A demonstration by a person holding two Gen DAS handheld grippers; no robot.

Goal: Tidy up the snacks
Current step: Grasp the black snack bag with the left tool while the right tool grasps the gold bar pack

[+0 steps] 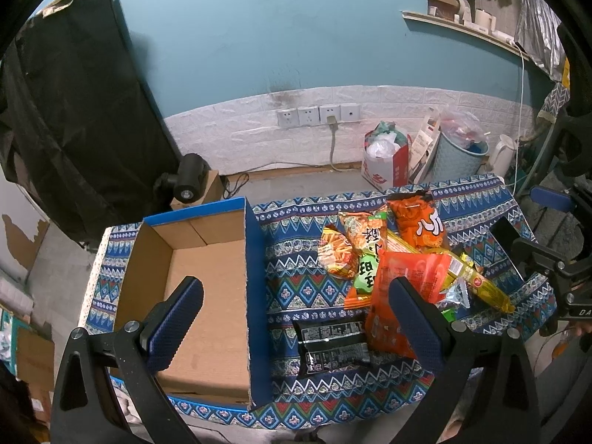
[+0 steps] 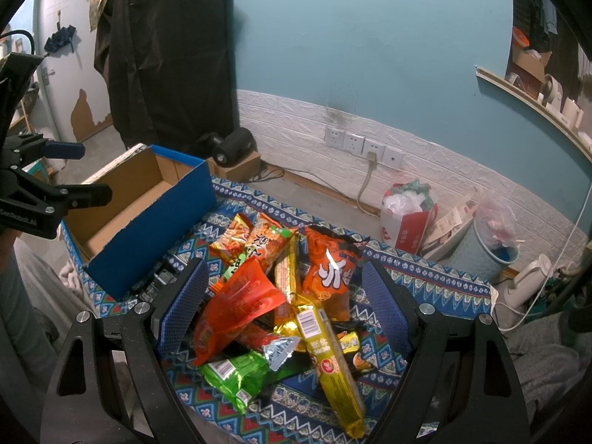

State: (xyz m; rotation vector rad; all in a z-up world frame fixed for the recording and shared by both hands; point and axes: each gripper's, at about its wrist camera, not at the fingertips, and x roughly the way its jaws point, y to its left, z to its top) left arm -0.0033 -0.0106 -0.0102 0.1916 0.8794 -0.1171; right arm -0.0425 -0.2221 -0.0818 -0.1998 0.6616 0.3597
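Note:
A pile of snack packets (image 1: 392, 259) lies on the patterned cloth right of an open blue cardboard box (image 1: 207, 281), which is empty. A black packet (image 1: 333, 344) lies nearest the box. My left gripper (image 1: 296, 318) is open and empty, above the box's right wall. In the right wrist view the pile (image 2: 281, 296) holds an orange-red packet (image 2: 236, 307), a long yellow packet (image 2: 333, 362), a green packet (image 2: 236, 373) and an orange bag (image 2: 329, 266). My right gripper (image 2: 285, 307) is open above the pile. The box (image 2: 148, 222) stands to its left.
The cloth-covered table (image 1: 296, 296) ends at a floor gap before a white-brick wall with sockets (image 1: 318, 114). A red bag (image 1: 388, 162) and a bin (image 1: 458, 159) stand on the floor. A black hanging cover (image 1: 85, 111) is at the left.

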